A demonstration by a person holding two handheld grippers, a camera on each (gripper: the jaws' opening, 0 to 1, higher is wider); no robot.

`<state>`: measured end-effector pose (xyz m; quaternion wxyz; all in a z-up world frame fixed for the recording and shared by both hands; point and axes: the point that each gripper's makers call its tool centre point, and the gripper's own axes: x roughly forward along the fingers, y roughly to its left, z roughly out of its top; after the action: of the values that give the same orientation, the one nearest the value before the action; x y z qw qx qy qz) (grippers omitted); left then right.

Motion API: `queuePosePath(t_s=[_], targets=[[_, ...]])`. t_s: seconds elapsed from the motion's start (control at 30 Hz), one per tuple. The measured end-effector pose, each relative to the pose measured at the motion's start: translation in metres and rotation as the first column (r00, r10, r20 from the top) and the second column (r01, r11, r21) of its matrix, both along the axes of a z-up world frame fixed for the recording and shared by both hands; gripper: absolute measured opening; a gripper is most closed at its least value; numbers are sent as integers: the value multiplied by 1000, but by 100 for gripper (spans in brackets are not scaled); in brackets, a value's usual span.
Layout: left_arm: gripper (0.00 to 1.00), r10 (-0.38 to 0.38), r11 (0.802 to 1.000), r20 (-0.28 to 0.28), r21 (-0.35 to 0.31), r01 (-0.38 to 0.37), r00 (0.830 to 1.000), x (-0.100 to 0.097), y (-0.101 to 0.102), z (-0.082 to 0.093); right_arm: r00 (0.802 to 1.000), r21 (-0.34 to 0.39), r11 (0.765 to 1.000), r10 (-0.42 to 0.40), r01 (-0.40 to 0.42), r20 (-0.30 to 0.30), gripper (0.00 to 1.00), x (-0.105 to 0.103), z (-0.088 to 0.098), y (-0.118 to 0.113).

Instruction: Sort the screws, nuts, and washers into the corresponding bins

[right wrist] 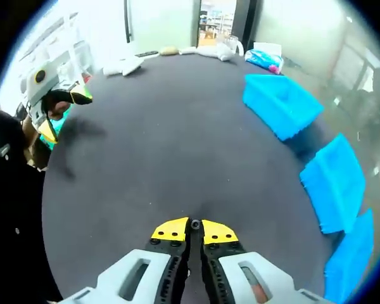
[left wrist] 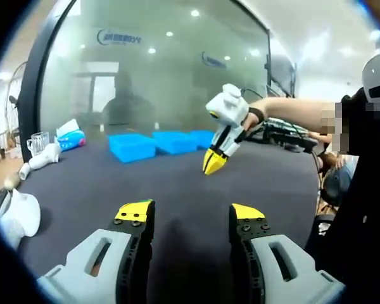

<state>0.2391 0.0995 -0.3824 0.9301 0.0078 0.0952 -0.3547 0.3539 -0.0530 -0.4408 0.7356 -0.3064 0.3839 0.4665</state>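
Dark grey round table top (right wrist: 164, 145), three blue plastic bins (right wrist: 282, 104) in a row along its far side beside a frosted glass wall (left wrist: 164, 63) with unreadable blue lettering, left gripper (left wrist: 191, 215) jaws apart above bare table, right gripper (right wrist: 194, 230) jaws together pinching a small dark nut (right wrist: 194, 223), white clutter (left wrist: 16, 215) at the edge.

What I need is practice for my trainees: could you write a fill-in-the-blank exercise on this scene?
1. On the dark table stand ____ blue bins in a row.
2. The jaws of the left claw stand ____.
3. The right claw is ____ on a small dark part.

Missing words: three; open; shut.
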Motion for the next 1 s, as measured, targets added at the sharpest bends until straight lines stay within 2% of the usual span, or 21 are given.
queuePosePath(t_s=[0.3, 0.57, 0.83, 1.0], targets=[[46, 2, 1000, 6, -9, -2, 1000, 1, -2, 5, 1000, 42, 999, -15, 14, 14, 3, -4, 4, -4], [46, 19, 1000, 17, -17, -18, 1000, 5, 0, 10, 996, 167, 984, -68, 57, 64, 4, -13, 27, -14], [46, 33, 999, 36, -26, -33, 999, 7, 1, 19, 973, 337, 932, -186, 131, 138, 4, -28, 55, -40], [46, 39, 999, 44, -32, -38, 998, 8, -1, 24, 951, 444, 881, -260, 162, 169, 4, -39, 69, -56]])
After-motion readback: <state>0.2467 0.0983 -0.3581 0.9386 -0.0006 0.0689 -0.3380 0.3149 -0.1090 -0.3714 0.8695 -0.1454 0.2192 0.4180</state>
